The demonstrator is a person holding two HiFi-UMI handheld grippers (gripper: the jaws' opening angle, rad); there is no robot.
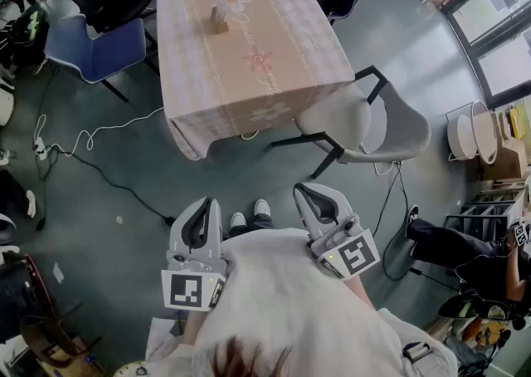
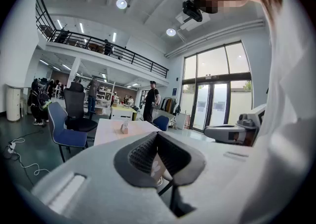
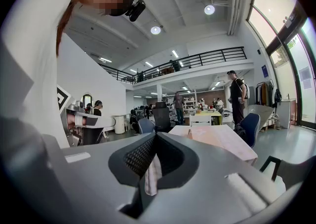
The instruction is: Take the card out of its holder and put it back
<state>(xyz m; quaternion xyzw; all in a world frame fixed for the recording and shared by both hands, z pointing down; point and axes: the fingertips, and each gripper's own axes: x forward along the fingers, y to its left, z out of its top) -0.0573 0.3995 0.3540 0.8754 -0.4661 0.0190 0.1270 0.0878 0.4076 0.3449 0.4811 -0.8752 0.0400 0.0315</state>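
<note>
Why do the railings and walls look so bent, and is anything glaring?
Head view: wide lens bows the floor around the table, evenly lit, sharp. Left gripper view: balcony railing curves, corners black, glass doors glow bright. Right gripper view: same bending; a ceiling lamp glares.

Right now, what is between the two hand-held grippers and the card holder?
The head view shows the person's shoes, grey floor and a stretch of checked tablecloth before the card holder.
</note>
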